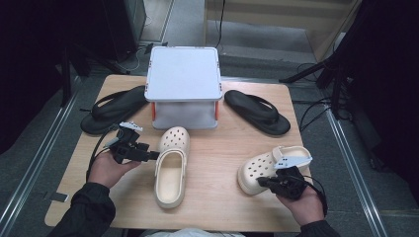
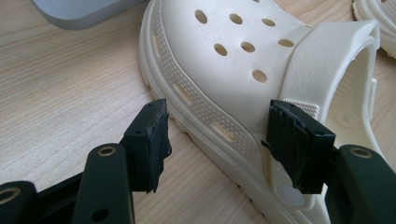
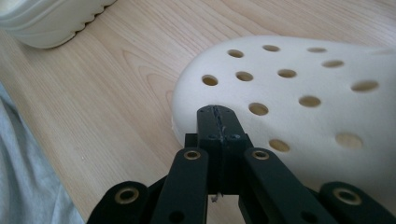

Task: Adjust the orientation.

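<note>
Centrally, a grey storage box stood at the far middle of the worktop, and all positions were taken from it. Just in front of the box lay a cream clog, toe toward it. The left tool was spread wide at that clog's left side, one jaw outside the sole on bare wood, the other over the strap hinge, gripping nothing. Front-right of the box lay a second cream clog; the right tool was fully closed and empty, its tip against the perforated toe. Black sandals flanked the box, one left, one right.
</note>
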